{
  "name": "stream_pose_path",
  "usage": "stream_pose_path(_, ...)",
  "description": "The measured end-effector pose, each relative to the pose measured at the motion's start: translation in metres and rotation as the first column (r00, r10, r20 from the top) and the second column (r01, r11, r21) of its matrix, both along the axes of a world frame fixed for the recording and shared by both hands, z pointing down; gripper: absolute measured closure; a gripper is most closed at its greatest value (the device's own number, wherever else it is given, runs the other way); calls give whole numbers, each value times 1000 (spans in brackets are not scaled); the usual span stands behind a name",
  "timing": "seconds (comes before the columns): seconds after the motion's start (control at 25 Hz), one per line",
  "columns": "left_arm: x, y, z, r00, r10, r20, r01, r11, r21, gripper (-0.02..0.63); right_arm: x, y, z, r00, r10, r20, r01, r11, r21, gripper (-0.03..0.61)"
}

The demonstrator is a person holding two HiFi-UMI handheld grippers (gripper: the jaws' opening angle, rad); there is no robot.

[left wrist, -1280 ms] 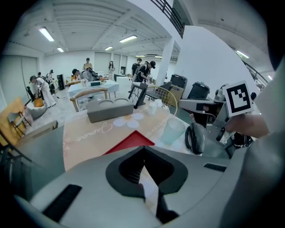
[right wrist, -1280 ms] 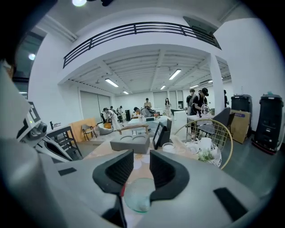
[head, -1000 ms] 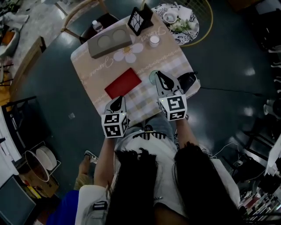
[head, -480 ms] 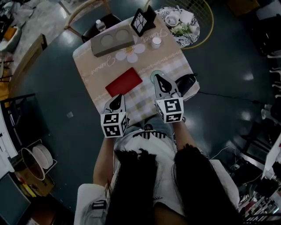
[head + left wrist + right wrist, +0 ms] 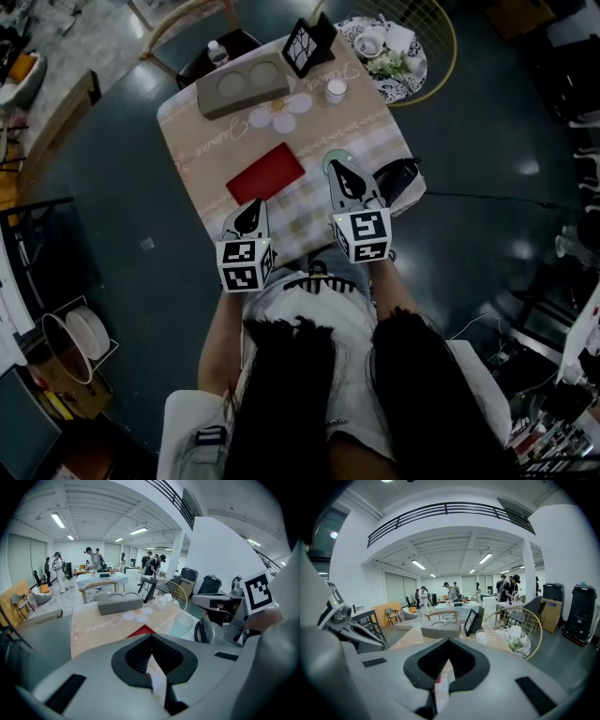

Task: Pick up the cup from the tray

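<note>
Two pale round cups (image 5: 232, 85) sit flush in grey tray (image 5: 246, 103).

table (image 5: 202, 159) | grey tray (image 5: 242, 89) | red mat (image 5: 266, 173) | white cup (image 5: 335, 90) | green cup (image 5: 185, 624) | black frame (image 5: 306, 42)

right tongs (image 5: 442, 682): closed, empty | ahead on table (image 5: 407, 638): grey tray (image 5: 440, 630), white cup (image 5: 481, 637)

text: cursive script | on: tablecloth (image 5: 217, 180) | readable: no
</note>
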State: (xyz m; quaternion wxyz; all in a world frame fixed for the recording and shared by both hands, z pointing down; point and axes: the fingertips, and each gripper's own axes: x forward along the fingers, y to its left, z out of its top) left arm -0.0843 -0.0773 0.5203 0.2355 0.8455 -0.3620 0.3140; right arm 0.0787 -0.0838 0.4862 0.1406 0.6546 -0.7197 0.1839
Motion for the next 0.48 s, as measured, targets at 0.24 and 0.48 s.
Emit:
stream_pose_path(0.24, -2, 0, 0, 1000, -2, 1, 2, 1000, -4, 606, -2, 2, 1, 1000, -4, -7, 4, 1000, -11, 574)
stream_pose_path(0.48, -1, 1, 4, 1000, -1, 4, 1, 1000, -8, 606, 0, 3, 6, 1000, -5, -8, 5, 1000, -18, 574)
